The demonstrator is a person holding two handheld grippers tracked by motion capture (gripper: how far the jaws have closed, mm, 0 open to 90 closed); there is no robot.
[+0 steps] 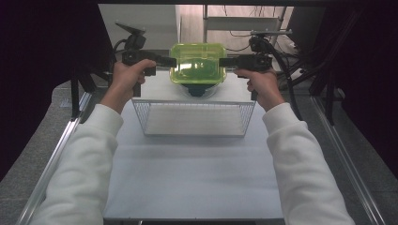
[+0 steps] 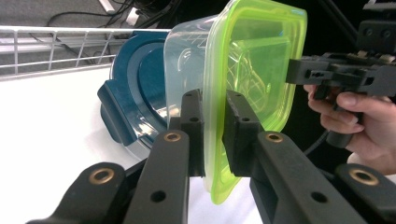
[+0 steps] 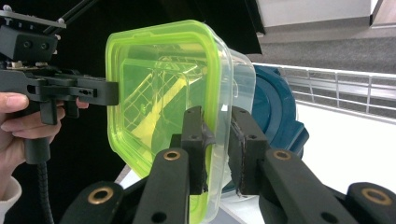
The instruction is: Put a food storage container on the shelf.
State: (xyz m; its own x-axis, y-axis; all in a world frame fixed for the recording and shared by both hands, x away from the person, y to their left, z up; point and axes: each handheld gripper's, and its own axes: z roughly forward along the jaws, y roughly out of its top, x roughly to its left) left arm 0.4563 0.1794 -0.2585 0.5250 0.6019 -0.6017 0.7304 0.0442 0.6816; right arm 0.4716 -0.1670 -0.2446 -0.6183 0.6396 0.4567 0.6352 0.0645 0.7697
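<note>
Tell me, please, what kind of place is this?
Probably a lab bench for recording handling work: a white table with metal rails, dark curtains at the sides, loose cables behind, and a person holding a green-lidded container above a wire basket.

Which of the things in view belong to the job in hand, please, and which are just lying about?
In the job: green-lidded container, left gripper, right gripper.
Lying about: blue-lidded container, wire basket.
</note>
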